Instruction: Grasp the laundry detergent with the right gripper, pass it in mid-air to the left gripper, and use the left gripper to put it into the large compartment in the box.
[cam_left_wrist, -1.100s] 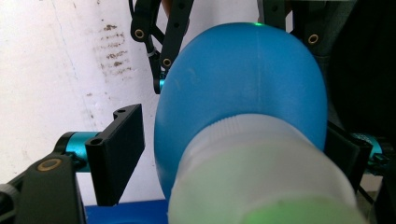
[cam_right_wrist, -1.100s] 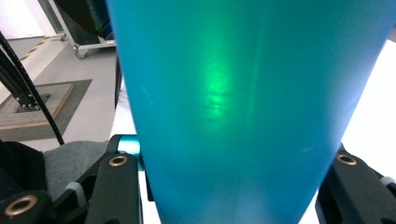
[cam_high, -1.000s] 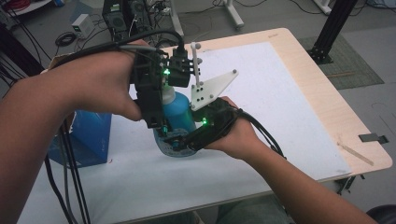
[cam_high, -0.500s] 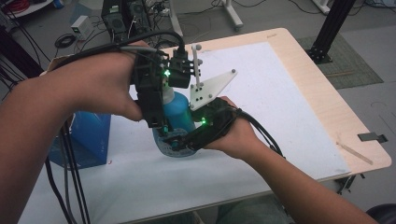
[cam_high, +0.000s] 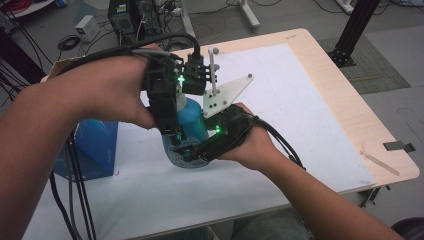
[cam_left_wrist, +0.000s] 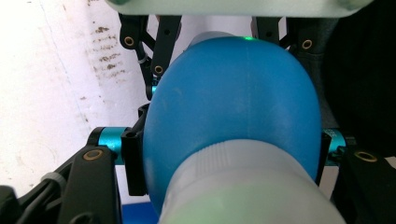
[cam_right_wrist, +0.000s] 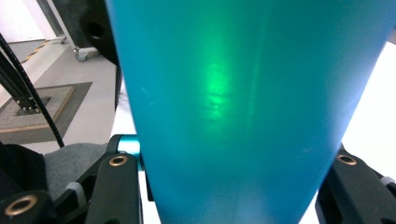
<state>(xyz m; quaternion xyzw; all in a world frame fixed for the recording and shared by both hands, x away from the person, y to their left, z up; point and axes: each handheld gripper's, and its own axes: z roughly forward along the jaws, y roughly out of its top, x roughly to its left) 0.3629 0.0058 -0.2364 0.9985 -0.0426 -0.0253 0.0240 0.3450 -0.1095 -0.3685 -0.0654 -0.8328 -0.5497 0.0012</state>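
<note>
So from the high view, closest to me are both forearms coming in from the bottom, meeting at the blue bottle (cam_high: 192, 122) standing upright on the white sheet (cam_high: 300, 115) that covers the wooden table (cam_high: 360, 115), near the front-left part.

My right gripper (cam_high: 200, 150) comes at the bottle's lower body from the side and is clamped onto it. In the right gripper view the teal-blue wall of the bottle (cam_right_wrist: 247, 107) sits right between the two black jaws, pressed on both sides.

My left gripper (cam_high: 167, 107) comes down from above, and its jaws have just been closing around the bottle's top. In the left gripper view I'm looking down past the pale ribbed cap (cam_left_wrist: 243, 186) onto the rounded blue shoulder (cam_left_wrist: 233, 102), with the jaws tight on either side of the cap end, so that one's gripping the bottle too.

Just left of the bottle there's a blue box (cam_high: 95, 147) at the table edge. Farther back, off the table, cables and some grey equipment (cam_high: 87, 27) on the floor.
</note>
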